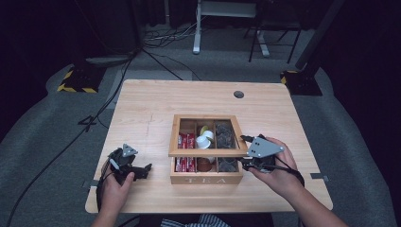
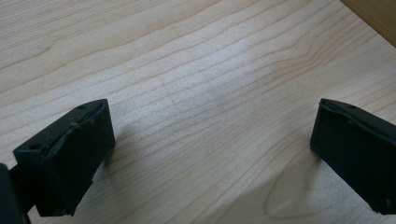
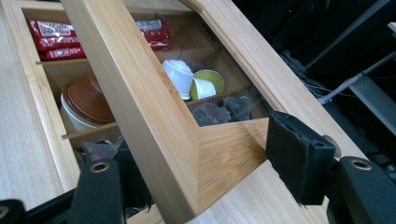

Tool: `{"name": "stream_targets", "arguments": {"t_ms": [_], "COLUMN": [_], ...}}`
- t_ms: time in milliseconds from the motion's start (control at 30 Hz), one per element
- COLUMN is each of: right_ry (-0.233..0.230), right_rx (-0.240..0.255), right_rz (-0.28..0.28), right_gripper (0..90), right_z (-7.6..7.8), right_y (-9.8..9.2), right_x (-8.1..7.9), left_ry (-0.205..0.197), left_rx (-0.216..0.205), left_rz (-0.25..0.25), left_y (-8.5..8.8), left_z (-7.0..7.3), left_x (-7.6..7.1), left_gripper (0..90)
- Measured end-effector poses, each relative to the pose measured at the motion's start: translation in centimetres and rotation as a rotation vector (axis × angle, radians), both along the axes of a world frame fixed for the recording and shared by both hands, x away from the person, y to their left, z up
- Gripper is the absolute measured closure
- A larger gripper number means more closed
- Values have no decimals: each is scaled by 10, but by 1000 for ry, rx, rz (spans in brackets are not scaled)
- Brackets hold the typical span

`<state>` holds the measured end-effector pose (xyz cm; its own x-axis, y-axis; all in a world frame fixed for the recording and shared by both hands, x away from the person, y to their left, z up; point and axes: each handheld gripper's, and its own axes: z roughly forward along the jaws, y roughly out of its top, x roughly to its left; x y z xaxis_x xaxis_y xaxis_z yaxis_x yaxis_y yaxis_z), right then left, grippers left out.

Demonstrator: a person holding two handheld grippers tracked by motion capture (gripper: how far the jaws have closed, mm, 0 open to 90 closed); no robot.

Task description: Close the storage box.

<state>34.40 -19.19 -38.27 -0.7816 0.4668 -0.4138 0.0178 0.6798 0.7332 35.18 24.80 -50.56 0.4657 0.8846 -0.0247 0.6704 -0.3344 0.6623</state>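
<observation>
Lowering the lid of the tea box with my right tool

Nearest me, my left tool (image 1: pixel 142 169) rests on the bare table (image 2: pixel 196 93) by the front-left corner, jaws spread with nothing between them, parked there so it stays out of the box's way. My right tool (image 1: pixel 244 151) sits at the right front corner of the lid (image 3: pixel 140 107), its jaws straddling the wooden frame: one pad (image 3: pixel 292 154) lies against the frame's outer edge, the other sits under the lid, so I judge I'm guiding it, not clamping hard. The tea box (image 1: pixel 206 178) stands near the table's front edge, middle-right. Beyond the tilted lid lie a brown-lidded cup (image 3: pixel 88 100), red packets (image 3: pixel 51 39), white and green pods (image 3: pixel 180 77) and dark sachets (image 3: pixel 219 112).
</observation>
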Motion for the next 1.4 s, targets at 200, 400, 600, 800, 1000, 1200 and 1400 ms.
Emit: {"name": "stream_targets", "arguments": {"t_ms": [200, 400, 600, 800, 1000, 1200, 1400], "right_ry": [-24, -13, 2, 8, 25, 45, 61], "right_rx": [-32, -46, -65, -75, -88, -99, -119], "right_rz": [10, 32, 51, 58, 70, 85, 92], "right_gripper": [366, 340, 334, 316, 308, 287, 275], "right_z": [-8, -13, -17, -21, -25, -28, -32], "right_y": [2, 4, 6, 7, 8, 8, 9], "right_x": [-5, -11, -16, -17, -19, -18, -19], "left_ry": [0, 0, 0, 0, 0, 0, 0], "left_rx": [0, 0, 0, 0, 0, 0, 0], "left_rz": [0, 0, 0, 0, 0, 0, 0], "left_y": [0, 0, 0, 0, 0, 0, 0], "left_z": [0, 0, 0, 0, 0, 0, 0], "left_x": [0, 0, 0, 0, 0, 0, 0], "left_gripper": [0, 0, 0, 0, 0, 0, 0]}}
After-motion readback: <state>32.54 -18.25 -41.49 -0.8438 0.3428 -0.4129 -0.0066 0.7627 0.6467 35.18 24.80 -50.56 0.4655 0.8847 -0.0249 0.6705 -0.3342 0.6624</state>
